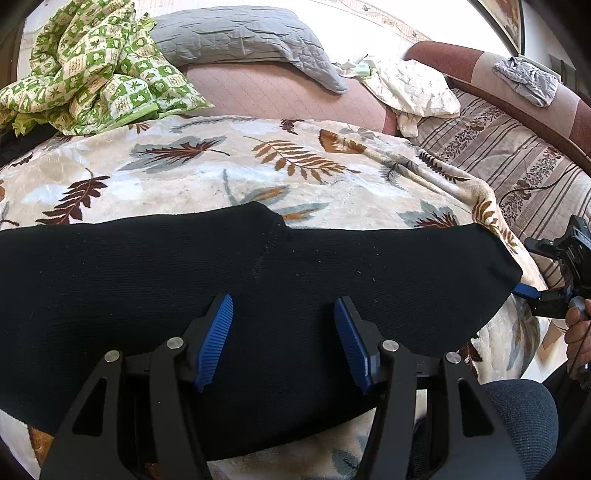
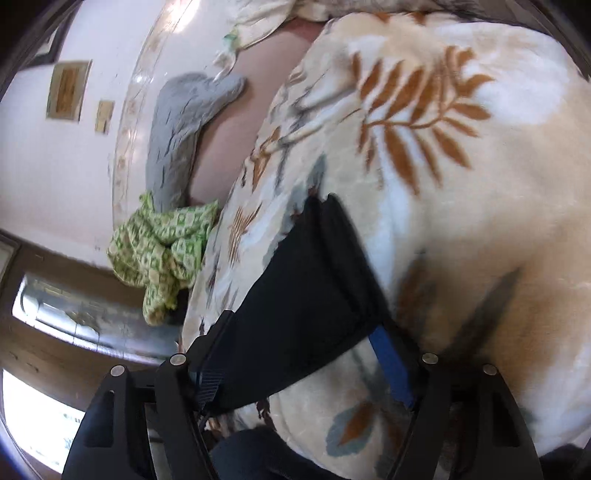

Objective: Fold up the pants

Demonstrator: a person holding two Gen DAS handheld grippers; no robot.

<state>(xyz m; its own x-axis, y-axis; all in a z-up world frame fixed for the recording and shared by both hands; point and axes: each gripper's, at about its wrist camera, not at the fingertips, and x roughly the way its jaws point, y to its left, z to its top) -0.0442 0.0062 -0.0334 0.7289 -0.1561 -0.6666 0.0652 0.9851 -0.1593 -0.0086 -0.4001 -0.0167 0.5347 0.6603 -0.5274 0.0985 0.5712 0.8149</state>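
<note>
Black pants (image 1: 258, 280) lie spread flat across a cream leaf-print blanket (image 1: 207, 170). My left gripper (image 1: 283, 314) hovers open just above the middle of the pants, its blue pads (image 1: 216, 332) wide apart and empty. My right gripper (image 1: 528, 291) is at the pants' right end, a blue fingertip touching the edge. In the right wrist view the right gripper (image 2: 306, 350) is open, its jaws on either side of the end of the pants (image 2: 299, 295). The blue right pad (image 2: 391, 365) lies beside the cloth; the left pad is partly hidden behind it.
A green checked quilt (image 1: 92, 77) is bunched at the back left. A grey pillow (image 1: 240, 33) lies behind it. A cream cloth (image 1: 410, 88) and a striped cover (image 1: 509, 155) are at the right. The person's knee (image 1: 521, 421) is below right.
</note>
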